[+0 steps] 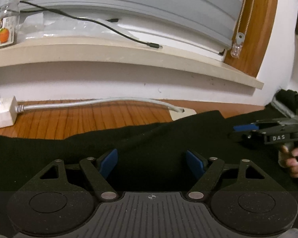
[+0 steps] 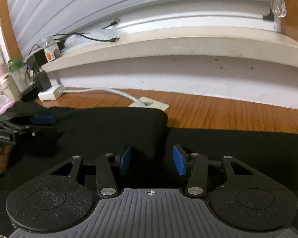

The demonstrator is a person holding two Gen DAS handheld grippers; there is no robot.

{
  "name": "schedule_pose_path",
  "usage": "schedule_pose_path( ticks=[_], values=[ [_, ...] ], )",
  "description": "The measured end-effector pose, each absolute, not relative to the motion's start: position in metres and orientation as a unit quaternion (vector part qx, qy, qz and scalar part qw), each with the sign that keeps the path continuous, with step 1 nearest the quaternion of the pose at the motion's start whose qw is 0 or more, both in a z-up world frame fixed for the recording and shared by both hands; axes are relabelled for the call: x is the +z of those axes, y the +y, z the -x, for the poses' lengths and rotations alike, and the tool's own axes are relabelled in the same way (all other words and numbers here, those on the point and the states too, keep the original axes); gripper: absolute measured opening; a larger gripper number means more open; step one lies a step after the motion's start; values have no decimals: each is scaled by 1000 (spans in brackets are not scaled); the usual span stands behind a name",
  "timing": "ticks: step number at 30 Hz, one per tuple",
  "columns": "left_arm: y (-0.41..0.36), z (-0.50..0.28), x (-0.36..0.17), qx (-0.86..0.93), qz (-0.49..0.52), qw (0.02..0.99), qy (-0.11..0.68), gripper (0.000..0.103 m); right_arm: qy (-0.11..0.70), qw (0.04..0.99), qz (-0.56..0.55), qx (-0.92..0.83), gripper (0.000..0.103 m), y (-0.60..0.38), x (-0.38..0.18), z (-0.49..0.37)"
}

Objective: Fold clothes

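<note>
The black garment (image 2: 109, 130) was spread on the wooden table (image 2: 238, 113). The left gripper (image 1: 152, 163) was held wide open above it; the right gripper (image 2: 152, 161) was opened around its folded edge, nothing gripped.

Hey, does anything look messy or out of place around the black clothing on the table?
Mostly tidy. The black garment lies folded over on the wooden table. One loose black cable trails unplugged across the sill.
</note>
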State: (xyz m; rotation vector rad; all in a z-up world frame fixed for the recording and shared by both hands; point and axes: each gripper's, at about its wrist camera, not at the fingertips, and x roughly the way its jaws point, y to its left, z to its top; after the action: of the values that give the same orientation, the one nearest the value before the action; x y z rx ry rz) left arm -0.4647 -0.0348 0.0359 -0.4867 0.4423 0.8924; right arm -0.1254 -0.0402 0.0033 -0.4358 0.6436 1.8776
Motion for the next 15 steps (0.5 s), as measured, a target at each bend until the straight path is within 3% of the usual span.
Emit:
schedule_pose_path(
  ticks=[2,4,15],
  values=[
    [-36,464,36,425,228,850,213,79,272,519,179,790,22,-38,3,127],
    [-37,463,36,426,226,849,213,79,264,517,176,795,11,-39,5,131],
    [-38,475,39,439,243,846,181,79,155,459,132,865,6,-109,60,170]
  ],
)
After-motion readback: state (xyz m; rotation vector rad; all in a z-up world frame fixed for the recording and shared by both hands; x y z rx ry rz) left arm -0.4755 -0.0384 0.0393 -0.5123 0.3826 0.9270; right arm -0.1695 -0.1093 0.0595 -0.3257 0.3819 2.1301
